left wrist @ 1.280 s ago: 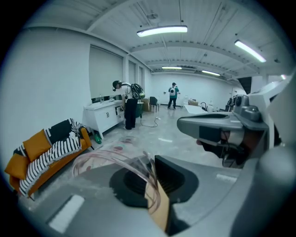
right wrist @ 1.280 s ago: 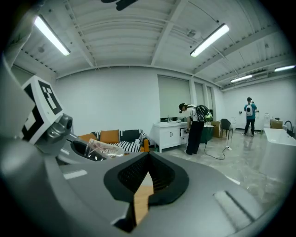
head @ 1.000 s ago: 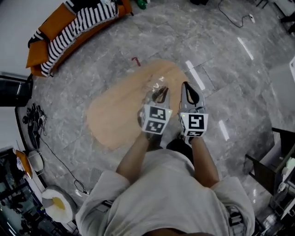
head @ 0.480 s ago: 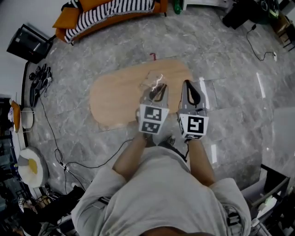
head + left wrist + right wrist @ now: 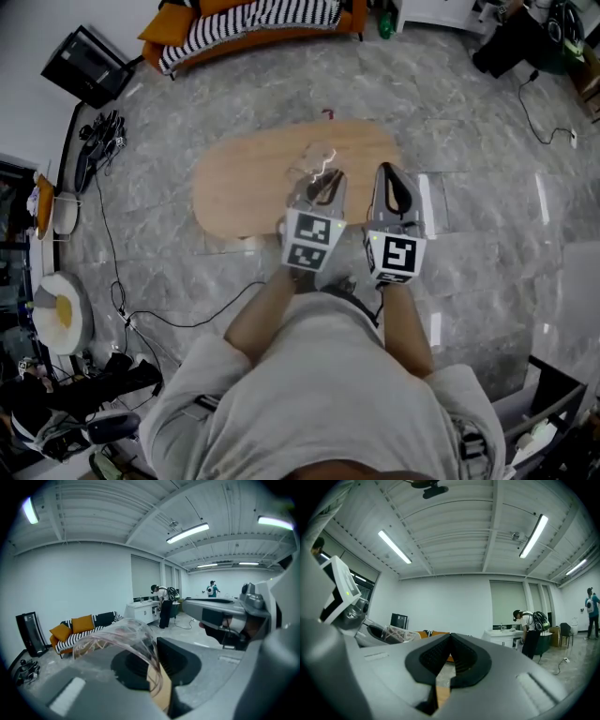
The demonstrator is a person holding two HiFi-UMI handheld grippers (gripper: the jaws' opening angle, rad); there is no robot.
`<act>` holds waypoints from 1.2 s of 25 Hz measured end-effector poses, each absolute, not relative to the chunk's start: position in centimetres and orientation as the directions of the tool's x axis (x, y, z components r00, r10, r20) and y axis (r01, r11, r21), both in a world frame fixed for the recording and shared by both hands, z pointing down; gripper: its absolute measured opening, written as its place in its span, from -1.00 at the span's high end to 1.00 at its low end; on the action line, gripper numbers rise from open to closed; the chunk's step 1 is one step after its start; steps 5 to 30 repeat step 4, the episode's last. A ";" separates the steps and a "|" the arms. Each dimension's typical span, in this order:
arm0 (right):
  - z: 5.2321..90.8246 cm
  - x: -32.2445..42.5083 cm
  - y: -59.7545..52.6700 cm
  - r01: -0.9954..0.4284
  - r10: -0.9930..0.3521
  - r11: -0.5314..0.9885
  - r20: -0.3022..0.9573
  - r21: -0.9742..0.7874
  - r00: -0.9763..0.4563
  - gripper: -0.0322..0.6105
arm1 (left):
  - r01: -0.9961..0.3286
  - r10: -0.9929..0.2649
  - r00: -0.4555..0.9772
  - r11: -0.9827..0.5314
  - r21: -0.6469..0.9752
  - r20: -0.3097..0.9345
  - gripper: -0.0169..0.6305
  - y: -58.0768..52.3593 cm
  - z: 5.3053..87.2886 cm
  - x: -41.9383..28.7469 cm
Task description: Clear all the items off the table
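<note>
Oval wooden table, its near edge hidden behind both grippers in the head view. The left gripper is clamped on a crumpled clear plastic wrapper, held over the table's far half (the left gripper view shows the film curling up out of the jaws; its contents are hard to make out). The right gripper has its jaws pressed together with nothing between them. The marker cubes carry black-and-white square patterns.
</note>
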State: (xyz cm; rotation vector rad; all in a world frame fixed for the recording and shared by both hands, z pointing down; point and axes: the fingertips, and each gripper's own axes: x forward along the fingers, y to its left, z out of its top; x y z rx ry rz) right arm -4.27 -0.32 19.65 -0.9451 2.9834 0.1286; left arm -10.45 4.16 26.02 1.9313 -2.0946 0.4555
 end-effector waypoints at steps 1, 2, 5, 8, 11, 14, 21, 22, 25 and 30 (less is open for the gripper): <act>19.7 -4.2 0.0 -0.571 -0.571 0.817 -0.034 0.079 -0.821 0.88 | -0.996 -0.918 -0.091 0.075 -0.056 0.387 0.77 4.4 25.9 -10.4; 19.7 -4.1 0.3 -0.567 -0.567 0.819 -0.032 0.082 -0.823 0.88 | -0.995 -0.919 -0.095 0.080 -0.055 0.382 0.77 4.6 25.8 -10.3; 19.8 -3.8 0.8 -0.559 -0.558 0.825 -0.029 0.090 -0.829 0.88 | -0.995 -0.922 -0.102 0.089 -0.052 0.373 0.77 4.9 25.7 -10.0; 19.8 -3.8 0.8 -0.559 -0.558 0.825 -0.029 0.090 -0.829 0.88 | -0.995 -0.922 -0.102 0.089 -0.052 0.373 0.77 4.9 25.7 -10.0; 19.8 -3.8 0.8 -0.559 -0.558 0.825 -0.029 0.090 -0.829 0.88 | -0.995 -0.922 -0.102 0.089 -0.052 0.373 0.77 4.9 25.7 -10.0; 19.8 -3.8 0.8 -0.559 -0.558 0.825 -0.029 0.090 -0.829 0.88 | -0.995 -0.922 -0.102 0.089 -0.052 0.373 0.77 4.9 25.7 -10.0; 19.8 -3.8 0.8 -0.559 -0.558 0.825 -0.029 0.090 -0.829 0.88 | -0.995 -0.922 -0.102 0.089 -0.052 0.373 0.77 4.9 25.7 -10.0; 19.8 -3.8 0.8 -0.559 -0.558 0.825 -0.029 0.090 -0.829 0.88 | -0.995 -0.922 -0.102 0.089 -0.052 0.373 0.77 4.9 25.7 -10.0; 19.8 -3.8 0.8 -0.559 -0.558 0.825 -0.029 0.090 -0.829 0.88 | -0.995 -0.922 -0.102 0.089 -0.052 0.373 0.77 4.9 25.7 -10.0; 19.8 -3.8 0.8 -0.559 -0.558 0.825 -0.029 0.090 -0.829 0.88 | -0.995 -0.922 -0.102 0.089 -0.052 0.373 0.77 4.9 25.7 -10.0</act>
